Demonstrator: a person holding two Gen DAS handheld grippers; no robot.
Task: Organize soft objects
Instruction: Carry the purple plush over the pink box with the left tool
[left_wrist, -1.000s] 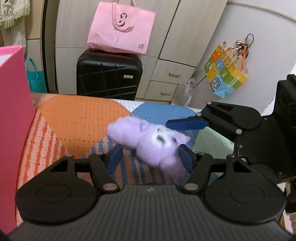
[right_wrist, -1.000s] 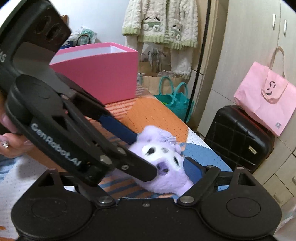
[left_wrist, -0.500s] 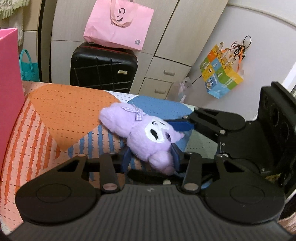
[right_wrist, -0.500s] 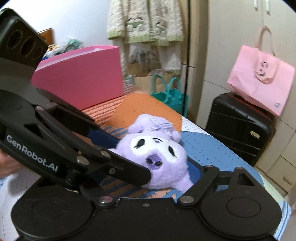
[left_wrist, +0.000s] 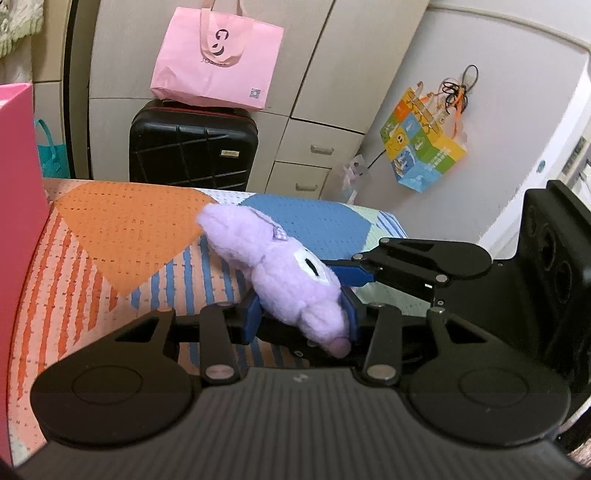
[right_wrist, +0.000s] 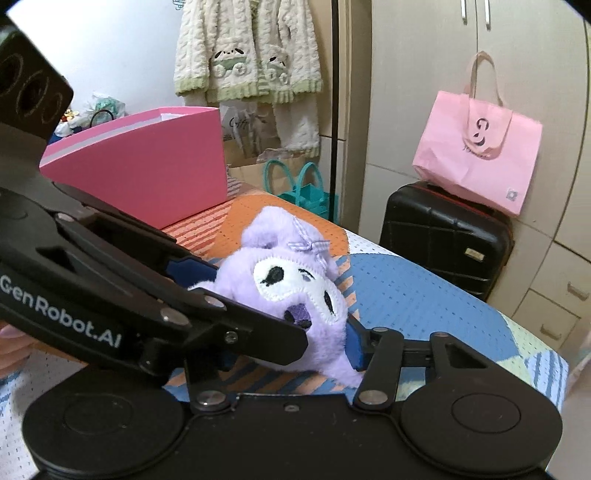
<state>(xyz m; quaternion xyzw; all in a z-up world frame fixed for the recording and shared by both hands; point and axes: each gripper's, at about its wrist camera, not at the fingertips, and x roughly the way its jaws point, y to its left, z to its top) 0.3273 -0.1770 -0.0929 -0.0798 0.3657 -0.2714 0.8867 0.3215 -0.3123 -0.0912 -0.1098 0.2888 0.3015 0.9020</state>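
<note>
A purple plush toy (left_wrist: 284, 273) with a white face and a checked bow lies on the patterned bedspread (left_wrist: 122, 229). My left gripper (left_wrist: 301, 314) is shut on the plush, its blue pads pressed into both sides. The plush also shows in the right wrist view (right_wrist: 291, 291). My right gripper (right_wrist: 314, 343) is around the same plush; its right pad touches the toy and its left finger is hidden behind the left gripper's body (right_wrist: 110, 295), which crosses that view. The right gripper's blue finger (left_wrist: 351, 275) touches the plush face in the left view.
A pink box (right_wrist: 147, 166) stands on the bed at the left, also at the left edge of the left wrist view (left_wrist: 18, 184). Beyond the bed's far edge are a black suitcase (left_wrist: 192, 147), a pink bag (left_wrist: 218, 59), a teal bag (right_wrist: 306, 192) and wardrobe drawers (left_wrist: 314, 162).
My left gripper's jaws have closed from wide open onto the plush. The right gripper's jaws have also narrowed around it. The plush has turned so its face points up and to the right.
</note>
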